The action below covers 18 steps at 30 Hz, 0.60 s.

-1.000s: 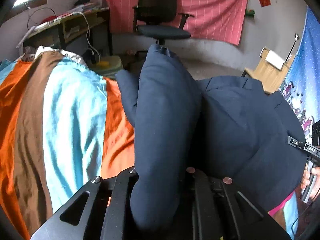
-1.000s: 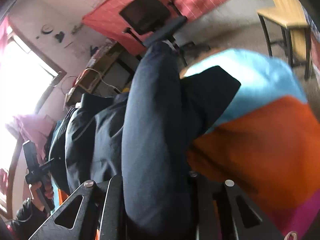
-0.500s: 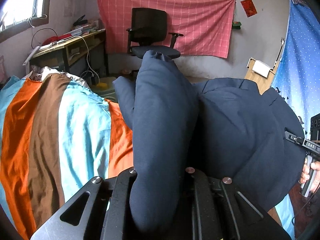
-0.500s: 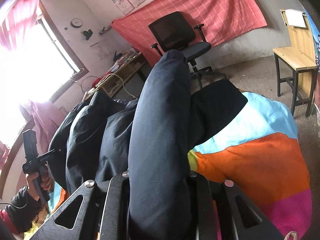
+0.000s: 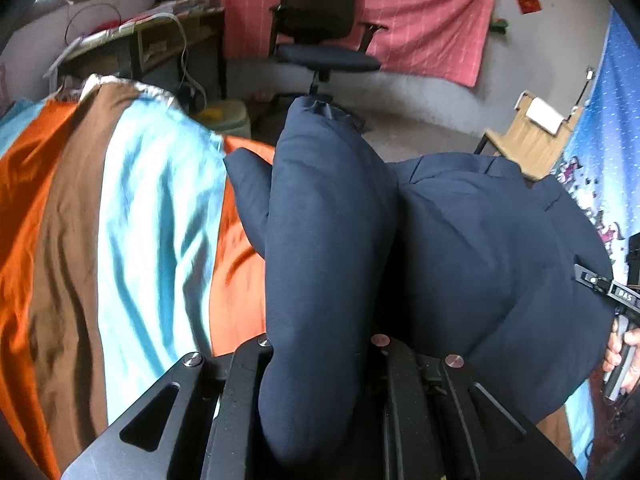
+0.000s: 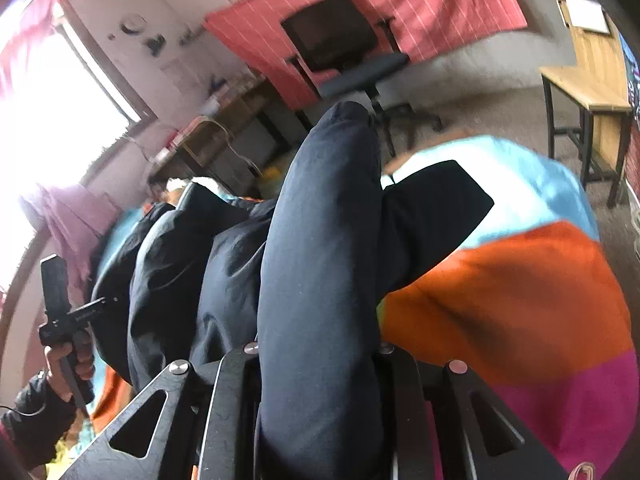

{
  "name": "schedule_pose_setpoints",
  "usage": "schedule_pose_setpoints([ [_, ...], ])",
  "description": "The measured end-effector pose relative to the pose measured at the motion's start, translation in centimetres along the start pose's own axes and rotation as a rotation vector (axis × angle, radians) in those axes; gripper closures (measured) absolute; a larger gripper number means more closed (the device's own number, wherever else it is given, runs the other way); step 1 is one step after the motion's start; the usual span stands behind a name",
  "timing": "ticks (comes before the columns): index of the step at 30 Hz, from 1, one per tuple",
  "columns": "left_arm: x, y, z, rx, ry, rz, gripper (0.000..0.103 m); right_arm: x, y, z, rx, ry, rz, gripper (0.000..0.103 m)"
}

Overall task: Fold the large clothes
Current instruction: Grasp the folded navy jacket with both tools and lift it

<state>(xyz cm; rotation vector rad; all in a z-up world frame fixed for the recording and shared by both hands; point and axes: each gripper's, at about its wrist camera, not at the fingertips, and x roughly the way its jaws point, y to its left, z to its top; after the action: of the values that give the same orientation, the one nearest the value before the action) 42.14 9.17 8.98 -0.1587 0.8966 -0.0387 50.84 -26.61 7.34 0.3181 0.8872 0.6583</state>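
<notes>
Striped bedding [image 5: 132,240] in orange, brown and pale blue covers the bed, with a pink wall cloth [image 5: 420,16] and an office chair [image 5: 320,28] behind it. Across the bedding lies the navy jacket [image 5: 480,260], and each of its sleeves is pinched in a tool. The left gripper [image 5: 320,420] is clenched on one padded sleeve [image 5: 324,240], which stands up in front of its camera. The right gripper [image 6: 316,420] is clamped on the other sleeve [image 6: 320,260] in the same way.

Compared with half a second ago, the left view has dipped: less wall shows above the chair and the bedding looks closer and blurred. The right view has rolled, so the room now leans and the window [image 6: 60,92] sits higher on the left. Neither grip has loosened, and the sleeves fill the jaws as before. A second ago the right view was tilted further still and badly smeared.

My reading is that both sleeves are lifted and being carried inward over the body of the jacket. The fold itself is not yet laid down.
</notes>
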Motion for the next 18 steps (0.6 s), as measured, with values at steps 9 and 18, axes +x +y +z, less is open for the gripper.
schedule_pose_setpoints([
  [9,1.7,1.5,-0.7,-0.010,0.029,0.030,0.081,2.6,-3.6,-1.3,0.088,0.052,-0.138,0.060],
  [18,0.7,4.3,-1.1,-0.190,0.017,0.137,0.039,1.9,-5.3,-2.0,0.162,0.050,-0.238,0.018],
])
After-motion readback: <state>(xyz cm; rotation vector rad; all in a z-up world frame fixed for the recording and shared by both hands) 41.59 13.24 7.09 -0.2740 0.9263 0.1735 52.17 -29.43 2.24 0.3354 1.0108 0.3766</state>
